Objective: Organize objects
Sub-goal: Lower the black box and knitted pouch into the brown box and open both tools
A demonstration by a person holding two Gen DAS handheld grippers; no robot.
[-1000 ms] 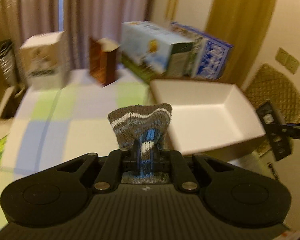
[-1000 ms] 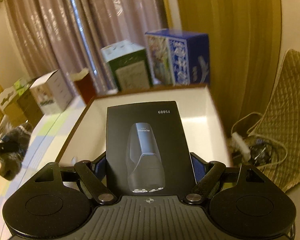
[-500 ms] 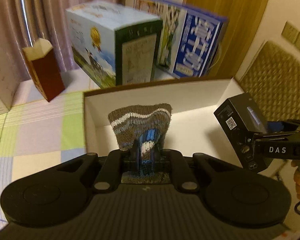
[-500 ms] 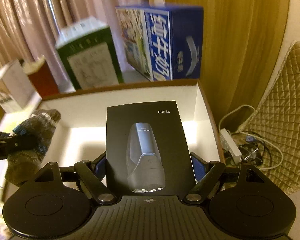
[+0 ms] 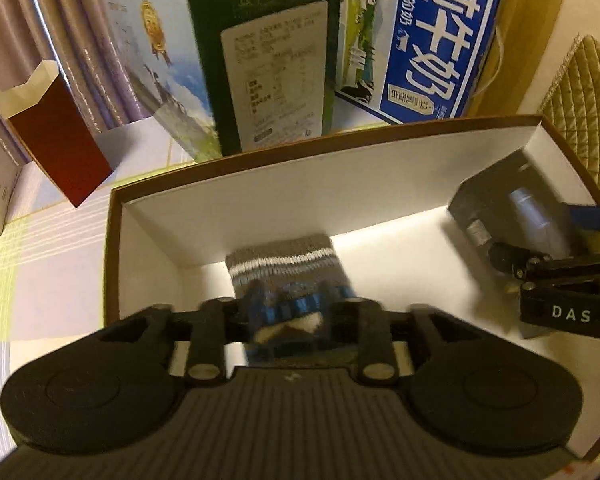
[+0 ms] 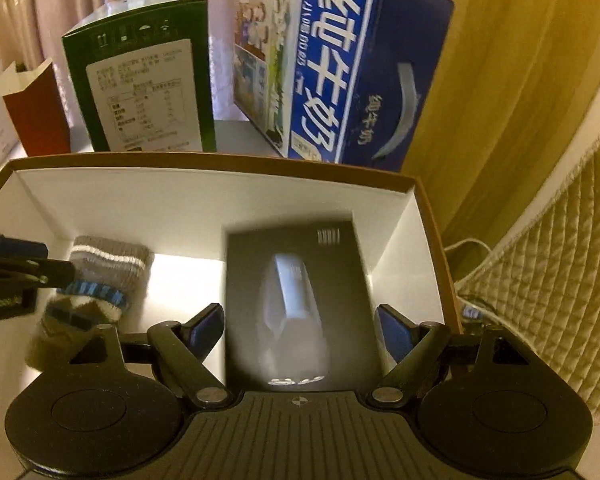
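- Starting at the left, a small dark red carton (image 5: 56, 148) is seen standing open-topped on the checked counter (image 5: 48, 264), with a green-and-white milk carton (image 5: 236, 60) and a blue milk case (image 5: 432, 36) ranged behind the box.
- The white-lined cardboard box (image 5: 340, 196) is occupied by both task items, which lie well apart from each other.
- The left claw (image 5: 290, 312) is held spread over the box floor, and the striped knitted sock (image 5: 288, 268) lies slack between its fingers, apparently let go; blur prevents certainty about contact.
- The sock is judged soft, light and limp: it would sag wherever it is taken, so a pinch across the bunched middle would serve best, and no damage is to be feared.
- Further right, the black shaver box (image 6: 296, 300) is seen resting inside the box near its right wall.
- The right claw (image 6: 300, 328) is opened wide, its blue-padded fingers (image 6: 396, 336) standing clear of the shaver box on both sides.
- The shaver box is judged stiff, smooth-faced and fairly light; it should be taken across its two long edges, since the glossy faces could slip under a weak grip.
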